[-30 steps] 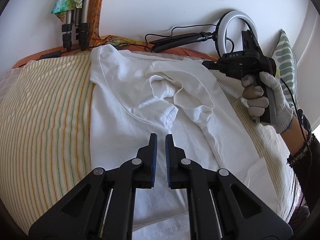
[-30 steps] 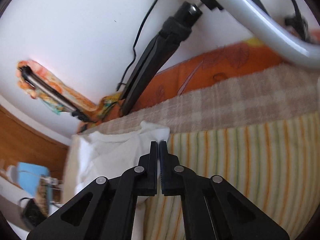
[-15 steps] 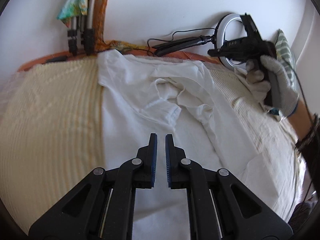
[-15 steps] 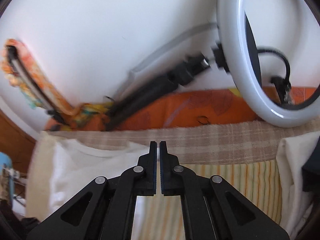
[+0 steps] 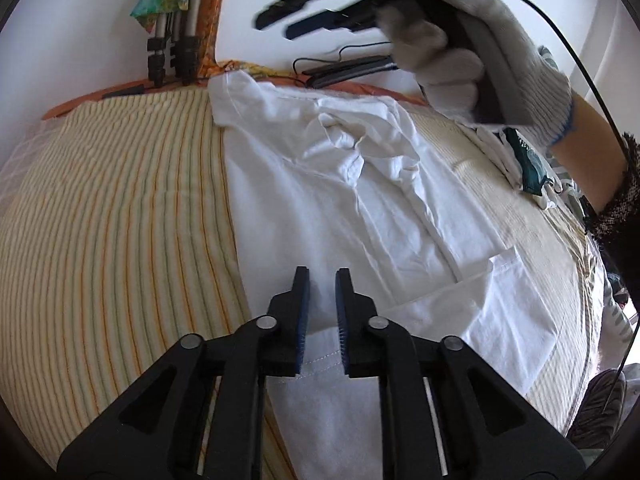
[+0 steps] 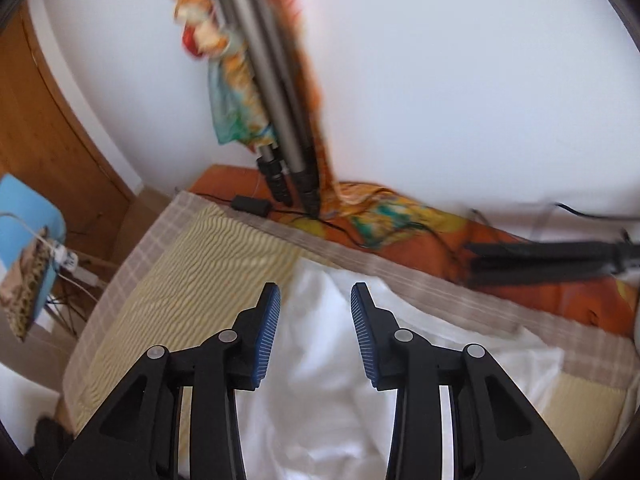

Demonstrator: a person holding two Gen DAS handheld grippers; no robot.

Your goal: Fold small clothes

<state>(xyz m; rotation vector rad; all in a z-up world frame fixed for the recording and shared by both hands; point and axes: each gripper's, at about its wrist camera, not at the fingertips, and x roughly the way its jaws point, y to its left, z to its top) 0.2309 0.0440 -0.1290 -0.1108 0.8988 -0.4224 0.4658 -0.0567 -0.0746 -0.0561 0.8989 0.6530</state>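
Note:
A white T-shirt (image 5: 320, 200) lies spread on the striped bed cover (image 5: 120, 220), rumpled around its upper middle. My left gripper (image 5: 322, 276) hovers over the shirt's lower part, jaws slightly apart with nothing between them. My right gripper (image 5: 292, 24), held in a gloved hand (image 5: 480, 48), is blurred high over the shirt's far end. In the right wrist view the right gripper (image 6: 316, 292) is open above the shirt's far corner (image 6: 320, 344), empty.
Tripod legs (image 6: 272, 120) with a colourful cloth lean on the wall behind the bed. A folded black stand (image 6: 560, 264) lies on the orange sheet (image 6: 520, 276). Other clothes (image 5: 528, 164) lie at the bed's right edge. A blue stool (image 6: 28, 216) stands beside the bed.
My right gripper has swung left from the ring light to over the shirt's far end and has opened. The left gripper has drawn back toward the shirt's lower hem.

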